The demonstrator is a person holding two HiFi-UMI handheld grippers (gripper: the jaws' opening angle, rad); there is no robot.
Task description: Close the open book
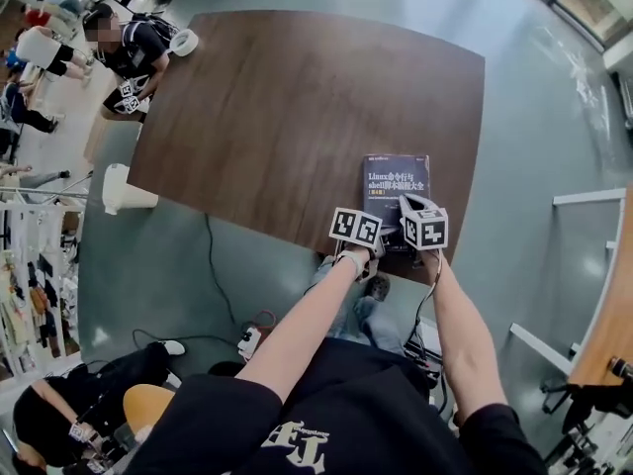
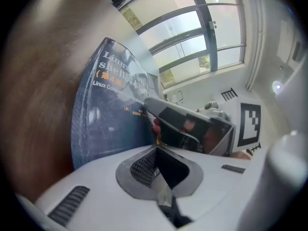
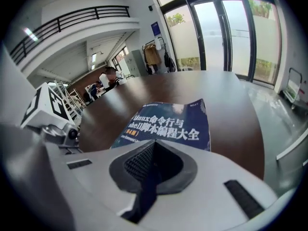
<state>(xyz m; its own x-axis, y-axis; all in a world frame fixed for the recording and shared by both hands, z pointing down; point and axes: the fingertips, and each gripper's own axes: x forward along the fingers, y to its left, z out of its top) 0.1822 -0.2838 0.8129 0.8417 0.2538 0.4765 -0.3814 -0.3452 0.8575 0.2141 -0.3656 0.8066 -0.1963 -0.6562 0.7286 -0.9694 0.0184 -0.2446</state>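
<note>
The book (image 1: 396, 181) lies closed, dark blue cover up, at the near right edge of the brown table (image 1: 287, 97). My left gripper (image 1: 378, 245) hovers at the book's near left corner, jaws shut with nothing between them. My right gripper (image 1: 408, 206) is over the book's near edge, jaws together and empty. In the left gripper view the book (image 2: 108, 105) lies ahead to the left of my left gripper (image 2: 158, 150), and the right gripper (image 2: 192, 129) crosses in front. In the right gripper view the cover (image 3: 168, 126) lies just beyond my right gripper (image 3: 150, 148).
A person (image 1: 129, 52) sits at the table's far left corner beside a tape roll (image 1: 184, 42). A white object (image 1: 124, 191) and a power strip with cables (image 1: 247, 342) lie on the floor. A wooden desk (image 1: 608, 315) stands at the right.
</note>
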